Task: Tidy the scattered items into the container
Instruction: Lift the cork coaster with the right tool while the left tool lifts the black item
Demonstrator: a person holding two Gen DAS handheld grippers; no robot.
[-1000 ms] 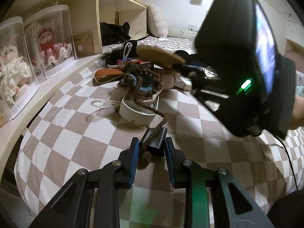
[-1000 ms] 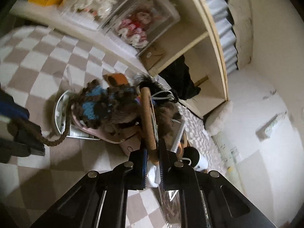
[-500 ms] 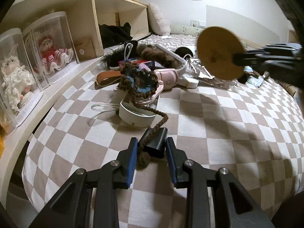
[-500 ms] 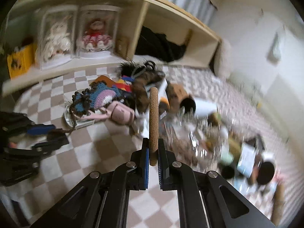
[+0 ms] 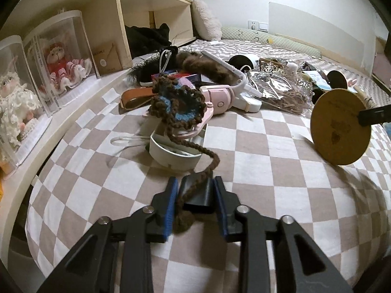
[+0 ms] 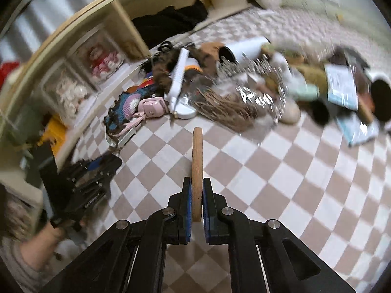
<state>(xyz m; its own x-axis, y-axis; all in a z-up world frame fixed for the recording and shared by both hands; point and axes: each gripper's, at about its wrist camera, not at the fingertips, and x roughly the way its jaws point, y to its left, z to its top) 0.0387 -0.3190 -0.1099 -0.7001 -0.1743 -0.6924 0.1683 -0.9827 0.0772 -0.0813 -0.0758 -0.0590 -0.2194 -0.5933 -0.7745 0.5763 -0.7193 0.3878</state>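
Checkered bed (image 5: 281,151), wooden shelf (image 5: 117,7)

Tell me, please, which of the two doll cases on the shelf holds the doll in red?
The doll case nearer the open shelf cubby holds the red-dressed doll; the other case, beside it and closer to the camera, holds a doll in white.

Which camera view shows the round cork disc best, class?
The left wrist view: the cork disc shows its whole flat face there, clamped at its edge by the right hand-held gripper. The right wrist view shows the disc only edge-on, as a thin strip between that hand-held gripper's pads.
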